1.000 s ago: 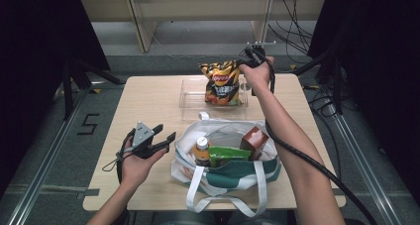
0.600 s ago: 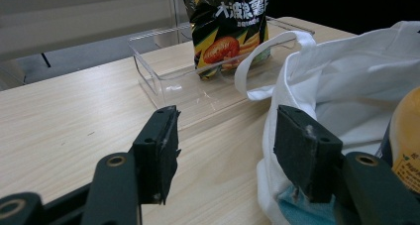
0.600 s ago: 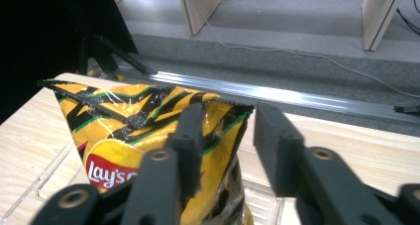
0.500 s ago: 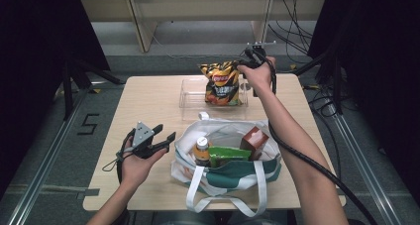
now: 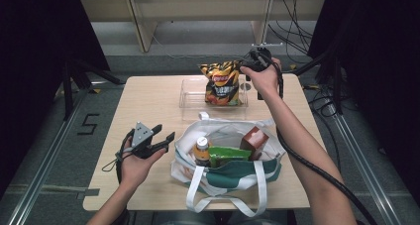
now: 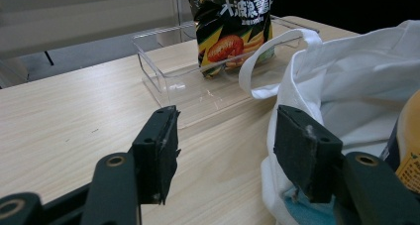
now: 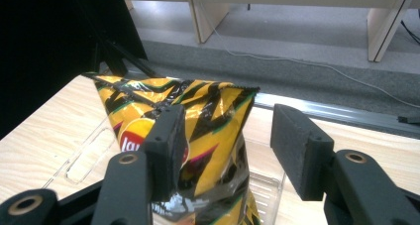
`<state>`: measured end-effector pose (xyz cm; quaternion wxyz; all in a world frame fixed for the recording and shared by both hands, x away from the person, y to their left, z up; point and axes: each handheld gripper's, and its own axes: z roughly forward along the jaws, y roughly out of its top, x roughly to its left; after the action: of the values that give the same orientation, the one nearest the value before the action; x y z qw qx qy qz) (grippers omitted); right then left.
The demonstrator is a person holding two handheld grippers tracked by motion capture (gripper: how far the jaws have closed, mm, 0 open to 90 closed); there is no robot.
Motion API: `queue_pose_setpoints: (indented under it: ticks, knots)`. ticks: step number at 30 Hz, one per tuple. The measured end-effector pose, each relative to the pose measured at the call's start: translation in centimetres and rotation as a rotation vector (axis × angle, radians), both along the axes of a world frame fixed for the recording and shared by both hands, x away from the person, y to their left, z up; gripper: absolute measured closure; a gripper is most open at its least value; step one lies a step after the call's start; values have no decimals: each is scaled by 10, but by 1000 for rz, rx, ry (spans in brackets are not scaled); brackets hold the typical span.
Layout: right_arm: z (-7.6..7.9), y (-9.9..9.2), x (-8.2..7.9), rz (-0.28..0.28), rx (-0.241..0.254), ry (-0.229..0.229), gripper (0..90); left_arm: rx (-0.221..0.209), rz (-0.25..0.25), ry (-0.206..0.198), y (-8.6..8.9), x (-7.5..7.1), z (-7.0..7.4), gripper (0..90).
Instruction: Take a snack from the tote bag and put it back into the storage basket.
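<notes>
A: Item one, left side. What lies there?

B: Left tongs [image 5: 166, 140], in the person's left hand above the table [image 5: 148, 96] near its front left corner. Jaws wide apart, nothing between them. Bare wood stretches from there to the table's left and far edges: open room.

A: Next to the right?

B: White tote bag [image 5: 225, 175] with green trim, at the front edge, straps hanging over it. Just beside the left tongs; in the left gripper view its cloth lies close by the right-hand jaw, whether touching I cannot tell. Inside: an orange-capped bottle [image 5: 201, 148], a green packet [image 5: 228, 154], a brown carton [image 5: 255, 140].

A: Behind the bag?

B: Clear plastic tray [image 5: 190, 93], near the far edge, a narrow strip of table between it and the bag. A yellow-and-black chip bag [image 5: 223, 81] stands upright in its right half.

A: And the right side?

B: Right tongs [image 5: 243, 66], held at the chip bag's top right corner. Jaws have just been opening; in the right gripper view the bag's top edge sits between them, pads clear of it, no grip. The cable trails along the forearm.

A: Surface and room?

B: Pale wood-grain table; grey floor with rails either side, a taped "5" [image 5: 88, 124] at left, shelving legs and cables beyond.
</notes>
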<state>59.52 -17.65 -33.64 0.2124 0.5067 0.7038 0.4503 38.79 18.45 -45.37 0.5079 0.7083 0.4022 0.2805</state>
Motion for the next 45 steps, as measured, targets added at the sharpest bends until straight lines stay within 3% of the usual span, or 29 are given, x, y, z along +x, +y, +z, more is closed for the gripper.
queue_pose_setpoints:
  ticks: [9, 15, 20, 36, 40, 41, 45]
  knots:
    - [3, -12, -21, 26, 35, 9, 489, 0, -5, -2, 0, 0, -1, 423]
    - [4, -20, -34, 57, 20, -4, 491, -2, -8, 0, -1, 0, -1, 422]
    - [4, -25, -50, 52, 52, 9, 489, 4, -2, -1, 0, -1, 0, 422]
    - [3, -42, -97, 107, 58, -8, 473, 7, 2, 5, 1, -1, -1, 422]
    - [0, -45, -108, 125, 77, -8, 468, 5, 1, 5, 0, -1, -1, 422]
    - [0, -44, -111, 125, 100, 11, 467, 5, 1, 4, 0, -1, -1, 422]
    - [-5, -49, -117, 149, 81, -1, 466, 5, 0, 1, -1, -2, -1, 422]
